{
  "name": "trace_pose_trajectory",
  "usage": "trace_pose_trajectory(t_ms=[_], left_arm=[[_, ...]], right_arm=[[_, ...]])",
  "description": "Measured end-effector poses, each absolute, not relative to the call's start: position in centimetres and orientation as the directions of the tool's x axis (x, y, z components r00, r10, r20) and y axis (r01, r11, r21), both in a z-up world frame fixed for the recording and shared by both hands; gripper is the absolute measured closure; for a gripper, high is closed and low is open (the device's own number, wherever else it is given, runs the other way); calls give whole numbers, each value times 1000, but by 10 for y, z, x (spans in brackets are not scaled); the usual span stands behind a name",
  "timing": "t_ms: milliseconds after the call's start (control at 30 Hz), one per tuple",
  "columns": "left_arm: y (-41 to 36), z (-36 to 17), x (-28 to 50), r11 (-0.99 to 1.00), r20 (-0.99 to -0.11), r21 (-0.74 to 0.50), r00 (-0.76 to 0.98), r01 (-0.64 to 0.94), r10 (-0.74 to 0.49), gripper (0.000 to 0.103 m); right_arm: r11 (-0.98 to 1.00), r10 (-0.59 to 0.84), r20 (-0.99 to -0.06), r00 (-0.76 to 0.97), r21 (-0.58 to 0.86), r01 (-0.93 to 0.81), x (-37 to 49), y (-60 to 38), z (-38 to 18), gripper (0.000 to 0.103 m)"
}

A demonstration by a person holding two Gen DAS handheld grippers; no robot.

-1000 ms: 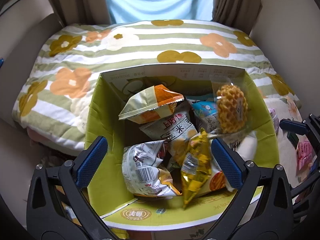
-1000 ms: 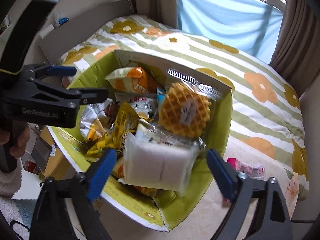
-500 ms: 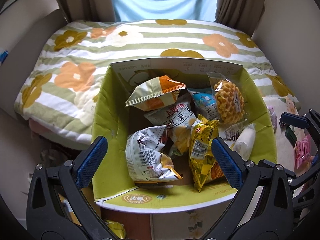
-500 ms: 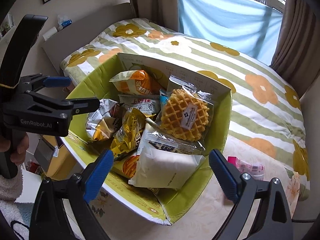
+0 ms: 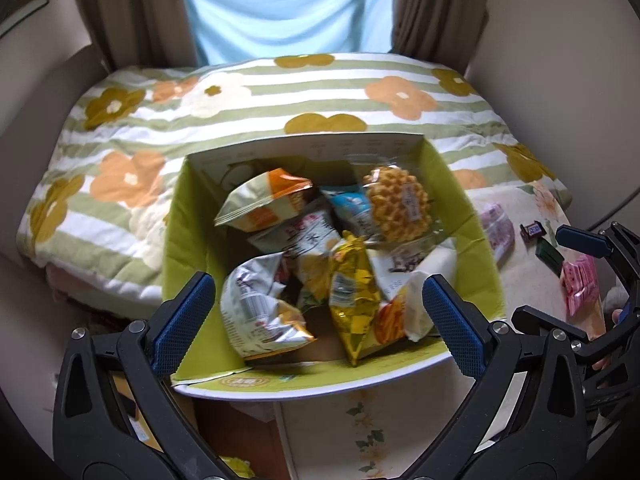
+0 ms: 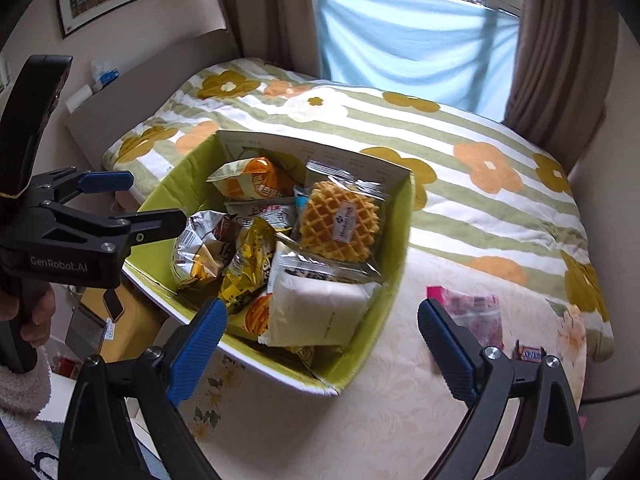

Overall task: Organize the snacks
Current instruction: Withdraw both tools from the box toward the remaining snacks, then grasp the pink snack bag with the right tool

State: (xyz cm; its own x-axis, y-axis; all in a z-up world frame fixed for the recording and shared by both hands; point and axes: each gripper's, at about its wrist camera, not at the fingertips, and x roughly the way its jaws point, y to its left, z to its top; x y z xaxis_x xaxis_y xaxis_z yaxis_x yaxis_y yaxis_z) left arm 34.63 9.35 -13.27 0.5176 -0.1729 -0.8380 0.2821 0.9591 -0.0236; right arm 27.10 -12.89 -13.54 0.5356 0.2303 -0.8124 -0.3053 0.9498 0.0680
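both claws [image 5: 320,320] [image 6: 320,344] gape empty above box rim [image 5: 304,388].

Cardboard box [image 6: 394,280] (matt green inside) holds glossy crinkled foil packets [image 5: 352,280]; the quilt [image 6: 460,184] is soft cloth.

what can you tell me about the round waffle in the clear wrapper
The round golden waffle in a clear plastic wrapper has a grid of square pockets and a white label with dark print stuck on its face. Its wrapper is sealed, with crimped ends. It stands tilted against the far right corner of the green-lined cardboard box, resting on the white packet with a dark printed band and beside a blue-and-white packet. Nothing grips it.
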Motion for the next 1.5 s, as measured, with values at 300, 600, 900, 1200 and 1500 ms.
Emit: trace_pose_trajectory(t_ms=[300, 600, 900, 1200, 1500], left_arm=[[20, -119, 325, 919, -817, -34, 519, 392, -252, 0], [-87, -129, 312, 873, -832, -56, 461, 484, -309, 0], [-191, -160, 301, 839, -867, -57, 390, 541, -311, 0], [-270, -208, 298, 839, -906, -80, 312, 538, -287, 0], [-330, -272, 314, 850, -953, -152, 154, 505, -261, 0]], right_arm=[[989, 133, -801, 584, 72, -127, 233, -207, -130, 8], [997, 23, -823, 567, 59, 44, 198, -308, -143, 8], [982, -96, -855, 510, 3, 189, 169, -410, -186, 8], [982, -63, -889, 454, 25, 185, 167, -465, -246, 8], [988, -30, -892, 450, 42, 151, 173, -468, -271, 8]])
